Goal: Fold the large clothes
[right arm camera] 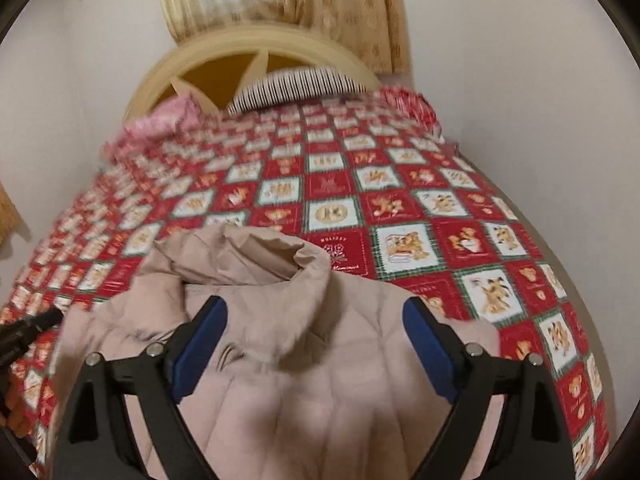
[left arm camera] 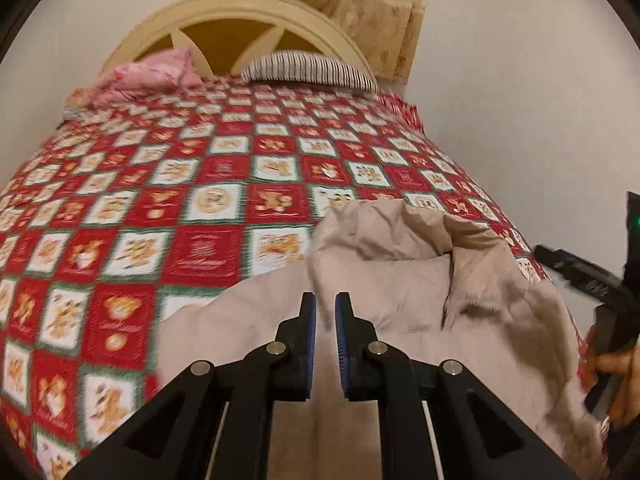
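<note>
My right gripper (right arm camera: pixel 314 322) hangs spread wide above the beige puffer jacket (right arm camera: pixel 280 360), touching nothing. My left gripper (left arm camera: pixel 325 312) is nearly pressed together over its edge, nothing visibly pinched; jacket lies on the bedspread (left arm camera: pixel 160 200).

Matt quilted beige jacket (right arm camera: pixel 304 364) lies on a printed cotton-like bedspread (right arm camera: pixel 360 184).

The bed (right arm camera: pixel 420 200) was covered by a red-and-white checked quilt (left arm camera: pixel 200 208). A beige padded jacket (right arm camera: pixel 300 360) was laid on its near end. A pink pillow (left arm camera: pixel 152 74) and a striped pillow (left arm camera: pixel 308 70) were set by the headboard (left arm camera: pixel 240 12).
</note>
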Demonstrator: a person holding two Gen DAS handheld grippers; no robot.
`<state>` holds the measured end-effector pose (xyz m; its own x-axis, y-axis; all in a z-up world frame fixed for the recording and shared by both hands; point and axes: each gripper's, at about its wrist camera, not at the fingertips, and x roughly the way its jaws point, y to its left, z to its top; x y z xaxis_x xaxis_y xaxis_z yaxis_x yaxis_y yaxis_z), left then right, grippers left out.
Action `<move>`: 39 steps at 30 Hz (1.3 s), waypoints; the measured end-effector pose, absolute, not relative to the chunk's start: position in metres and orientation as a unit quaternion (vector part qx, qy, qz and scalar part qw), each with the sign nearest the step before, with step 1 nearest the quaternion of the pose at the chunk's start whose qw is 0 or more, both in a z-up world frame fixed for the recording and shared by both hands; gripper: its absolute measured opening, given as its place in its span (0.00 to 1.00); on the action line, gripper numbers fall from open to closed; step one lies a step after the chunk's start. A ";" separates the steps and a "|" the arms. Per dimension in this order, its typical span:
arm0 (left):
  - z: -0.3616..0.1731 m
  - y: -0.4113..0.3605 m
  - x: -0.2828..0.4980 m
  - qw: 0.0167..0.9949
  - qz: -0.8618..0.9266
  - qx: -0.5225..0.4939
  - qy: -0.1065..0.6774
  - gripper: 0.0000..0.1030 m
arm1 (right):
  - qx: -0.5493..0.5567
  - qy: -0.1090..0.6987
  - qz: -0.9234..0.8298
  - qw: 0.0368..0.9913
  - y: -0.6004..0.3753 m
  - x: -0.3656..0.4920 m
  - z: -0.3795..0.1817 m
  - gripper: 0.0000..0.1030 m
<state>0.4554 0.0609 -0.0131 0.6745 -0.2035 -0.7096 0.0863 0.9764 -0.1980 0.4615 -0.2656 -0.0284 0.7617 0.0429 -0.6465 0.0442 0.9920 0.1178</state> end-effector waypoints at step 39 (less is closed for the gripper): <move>-0.123 0.081 0.486 0.866 -0.023 -0.297 0.402 0.02 | 0.101 0.353 -0.017 0.930 -0.251 0.527 -0.028 0.34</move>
